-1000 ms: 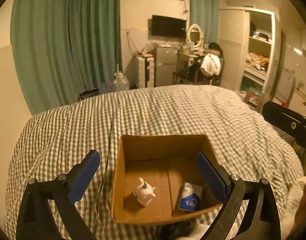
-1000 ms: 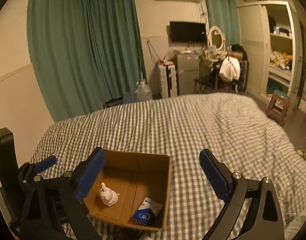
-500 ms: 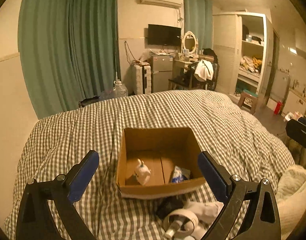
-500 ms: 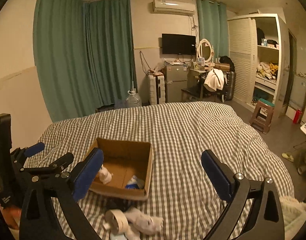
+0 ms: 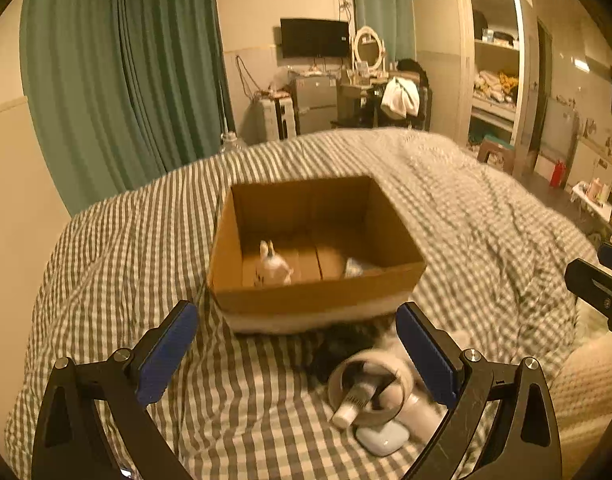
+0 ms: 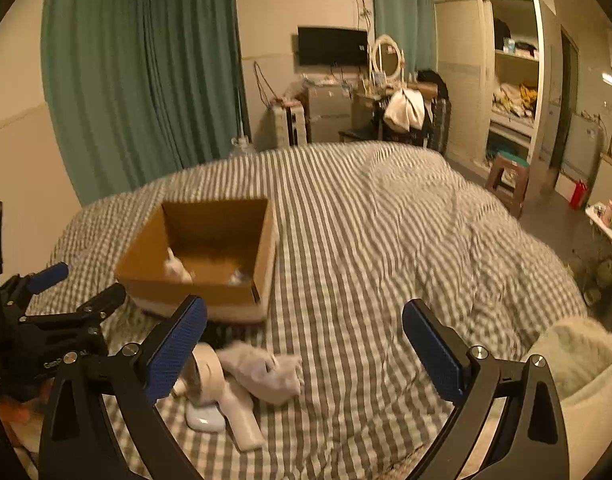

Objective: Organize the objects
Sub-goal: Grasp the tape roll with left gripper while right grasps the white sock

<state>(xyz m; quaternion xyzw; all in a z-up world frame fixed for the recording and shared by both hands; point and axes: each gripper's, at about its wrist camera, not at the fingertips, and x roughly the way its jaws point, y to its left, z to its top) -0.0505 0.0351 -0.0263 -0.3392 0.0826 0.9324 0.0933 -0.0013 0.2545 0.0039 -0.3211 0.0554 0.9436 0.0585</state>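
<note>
An open cardboard box [image 5: 317,300] [image 6: 186,284] stands on the checked bed. A white rabbit figurine [image 5: 272,266] [image 6: 177,270] and a small blue-white packet [image 5: 355,268] lie in it. In front of the box lies a pile: a tape roll [image 5: 367,390] [image 6: 208,372], a white tube [image 5: 351,404] [image 6: 242,416], a small white case [image 5: 381,438] [image 6: 205,416], a white sock [image 6: 266,372] and something dark [image 5: 337,350]. My left gripper [image 5: 296,360] is open and empty just before the box. My right gripper [image 6: 304,350] is open and empty, right of the pile.
The checked duvet [image 6: 385,240] covers the whole bed. A fluffy pale blanket [image 6: 585,360] lies at the right. Green curtains [image 5: 126,80], a dresser with a mirror and a wardrobe [image 5: 493,72] stand beyond the bed.
Both grippers have pulled back and lowered from above the box. The pile in front of the box has come into view. Both stay open.
</note>
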